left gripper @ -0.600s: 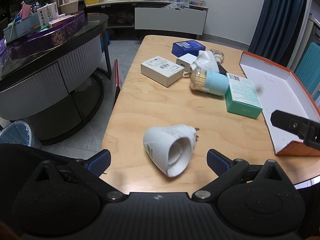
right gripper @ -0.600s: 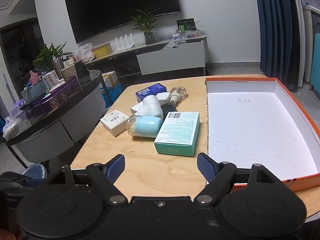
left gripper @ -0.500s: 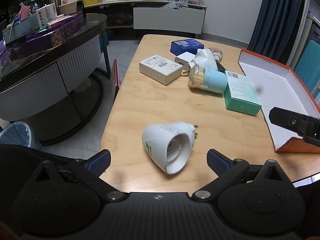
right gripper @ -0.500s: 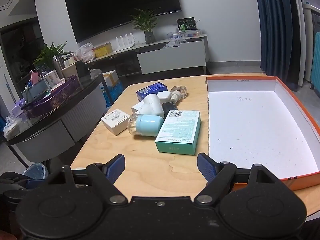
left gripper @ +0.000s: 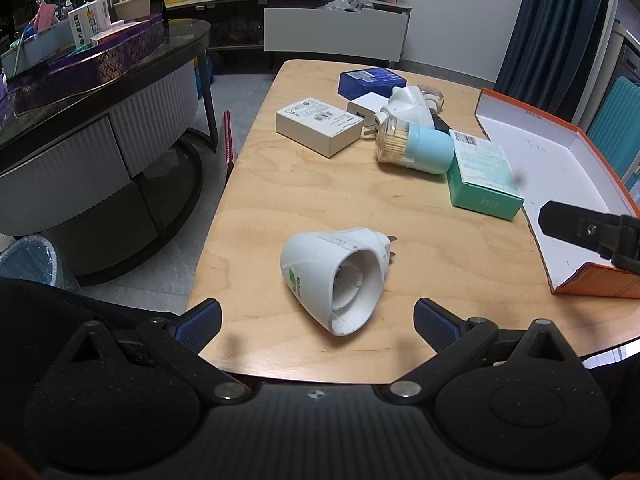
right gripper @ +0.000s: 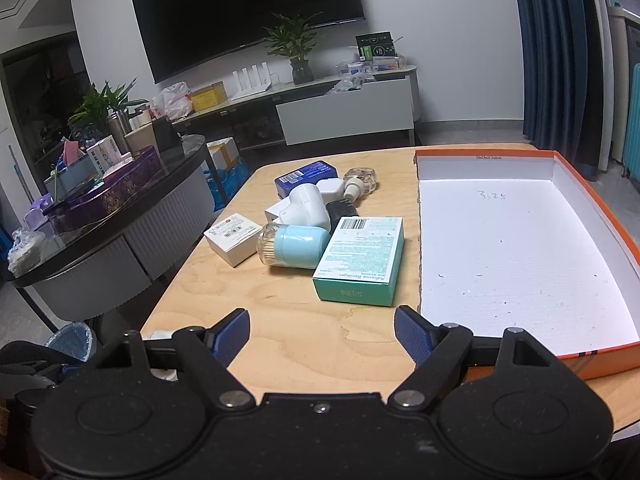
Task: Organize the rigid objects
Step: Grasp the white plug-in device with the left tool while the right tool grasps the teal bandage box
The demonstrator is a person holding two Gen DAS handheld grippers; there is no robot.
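White plug-in socket on its side, nearer the left tongs than before; both tongs apart, empty.

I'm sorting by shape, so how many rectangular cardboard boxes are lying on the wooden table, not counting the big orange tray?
3: the green box beside the tray, the white box at the pile's left, the blue box at the back. Others may hide in the pile.

Both the left gripper and the right gripper are matte black plastic with round, disc-like housings and silver screws at the pivots. Each finger ends in a ribbed blue pad.
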